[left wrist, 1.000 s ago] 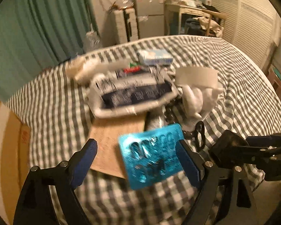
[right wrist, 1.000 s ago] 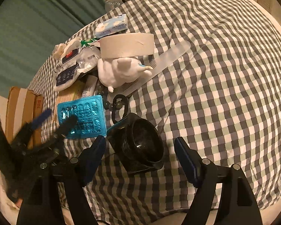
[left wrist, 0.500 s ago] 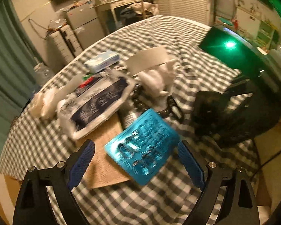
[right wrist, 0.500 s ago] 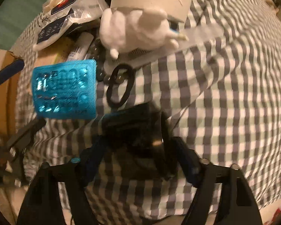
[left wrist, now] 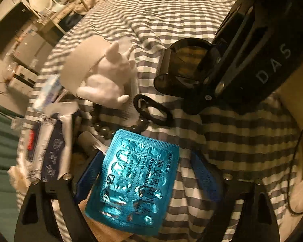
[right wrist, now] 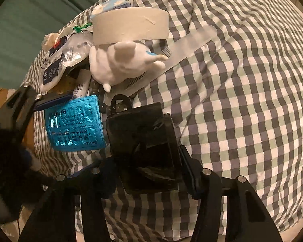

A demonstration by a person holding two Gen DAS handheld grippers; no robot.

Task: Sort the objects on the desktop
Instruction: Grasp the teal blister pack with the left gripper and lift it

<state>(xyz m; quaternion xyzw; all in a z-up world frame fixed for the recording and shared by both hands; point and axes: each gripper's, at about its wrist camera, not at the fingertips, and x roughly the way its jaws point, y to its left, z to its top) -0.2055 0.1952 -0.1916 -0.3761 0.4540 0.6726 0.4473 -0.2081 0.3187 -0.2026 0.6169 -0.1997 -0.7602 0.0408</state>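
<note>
While the left hand-held gripper (left wrist: 145, 173) gapes around a blister pack (left wrist: 135, 183), only the right view shows the right hand-held gripper (right wrist: 147, 173) clamping a black box (right wrist: 145, 149)

Spread over a checked cloth (right wrist: 242, 84): blister pack (left wrist: 135, 181) nearest the left gripper (left wrist: 145, 173), between its 2 fingers, lying partly on a cardboard sheet (left wrist: 103, 230). Just behind it, a bead bracelet (left wrist: 103, 129) and a clip ring (left wrist: 151, 109). Further back, a plush toy (left wrist: 107, 80) leaning against a tape roll (right wrist: 131, 25), on a ruler (right wrist: 183, 46). Left of those, foil packets (left wrist: 54, 147). Right of the pack, a cup (right wrist: 145, 149) inside the right gripper (right wrist: 147, 173).
</note>
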